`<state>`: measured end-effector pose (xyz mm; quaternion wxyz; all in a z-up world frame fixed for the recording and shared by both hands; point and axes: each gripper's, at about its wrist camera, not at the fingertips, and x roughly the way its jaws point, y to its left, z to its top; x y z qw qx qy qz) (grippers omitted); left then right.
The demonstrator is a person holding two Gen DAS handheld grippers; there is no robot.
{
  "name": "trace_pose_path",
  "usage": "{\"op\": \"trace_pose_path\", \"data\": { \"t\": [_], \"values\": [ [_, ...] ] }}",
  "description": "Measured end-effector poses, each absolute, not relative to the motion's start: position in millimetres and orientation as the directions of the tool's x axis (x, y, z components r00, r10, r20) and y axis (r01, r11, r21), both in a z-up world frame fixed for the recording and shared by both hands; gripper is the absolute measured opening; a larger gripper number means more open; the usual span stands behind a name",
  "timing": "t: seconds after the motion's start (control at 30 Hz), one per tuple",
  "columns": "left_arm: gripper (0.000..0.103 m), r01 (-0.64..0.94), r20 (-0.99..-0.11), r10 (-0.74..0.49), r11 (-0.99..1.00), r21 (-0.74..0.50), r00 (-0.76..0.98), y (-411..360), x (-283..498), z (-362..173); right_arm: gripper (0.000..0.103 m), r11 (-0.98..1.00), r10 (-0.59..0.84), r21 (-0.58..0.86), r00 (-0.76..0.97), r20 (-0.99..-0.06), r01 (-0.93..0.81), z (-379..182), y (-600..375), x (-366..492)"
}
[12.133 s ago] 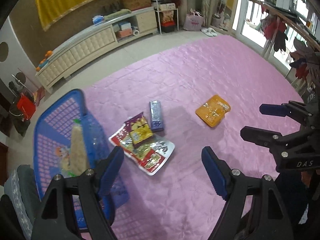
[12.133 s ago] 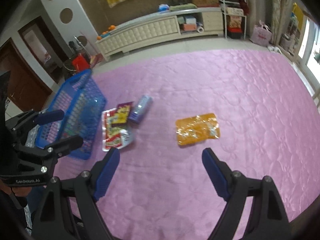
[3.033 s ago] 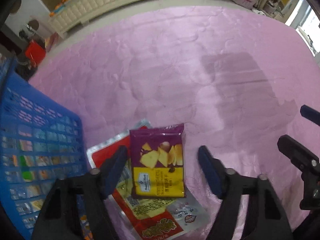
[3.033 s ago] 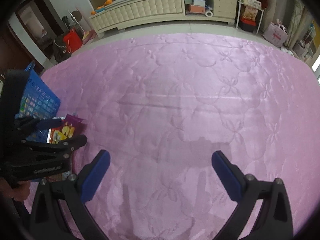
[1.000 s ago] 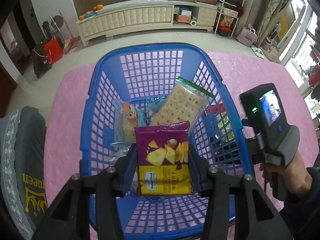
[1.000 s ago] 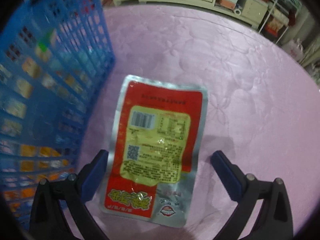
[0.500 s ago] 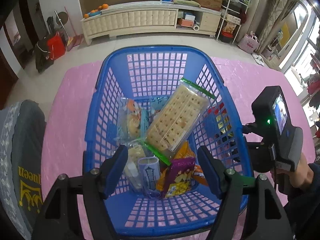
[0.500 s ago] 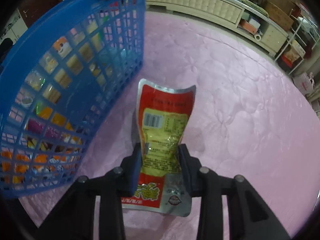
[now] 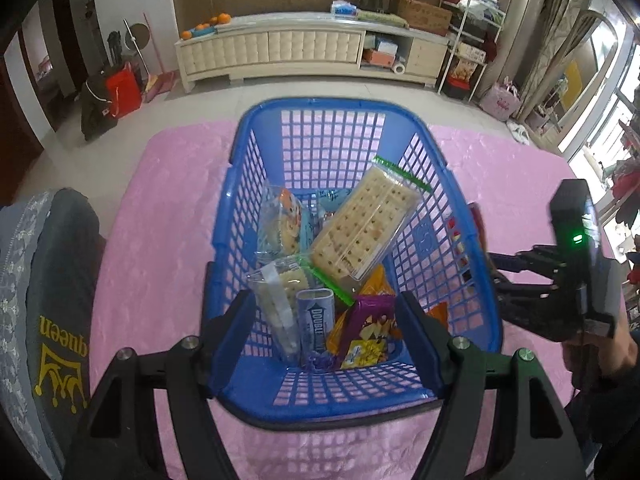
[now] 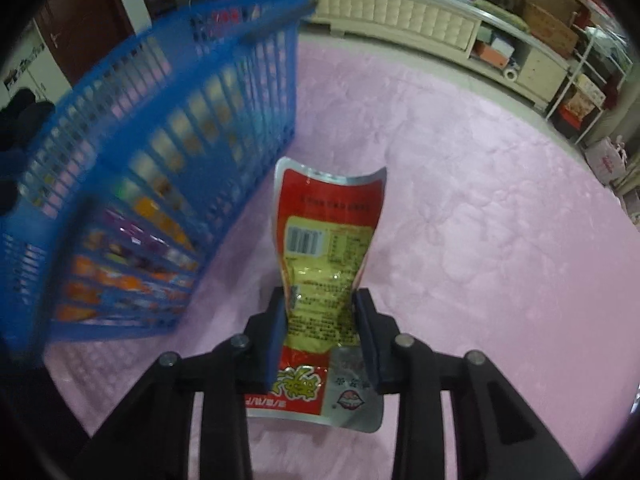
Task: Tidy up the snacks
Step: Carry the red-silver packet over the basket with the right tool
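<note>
We see the right gripper (image 10: 320,336) pinching a red and silver snack pouch (image 10: 326,264), its two blue pads pressed against the pouch's sides so that the foil bows inward; the jaws have just been closing on it. The pouch shows its back, with a barcode and a yellow label panel, its upper edge curled. Just left of the pouch stands the blue basket (image 10: 160,152), blurred, with coloured packets dimly visible through its lattice wall. Below the pouch lies a pink quilted mat (image 10: 480,240). Beyond the pouch, a long cream cabinet (image 10: 400,12) runs along the wall.
</note>
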<state>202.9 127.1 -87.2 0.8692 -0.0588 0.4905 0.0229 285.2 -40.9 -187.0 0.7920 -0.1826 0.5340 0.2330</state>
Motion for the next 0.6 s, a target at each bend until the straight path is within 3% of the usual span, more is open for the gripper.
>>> {"op": "trace_pose_path", "data": {
  "t": [0.33,0.6],
  "values": [
    [0.070,-0.095,-0.801,-0.010,0.992,-0.083,0.598,132,176,-47,0.038,0.831,0.298,0.016,0.420,-0.857,-0.556,-91,-30,258],
    [0.070,-0.121,-0.785,0.007,0.989,-0.087,0.619,152,174,-40,0.038,0.814,0.356,0.042,0.441,-0.823,-0.579,-63,6,257]
  ]
}}
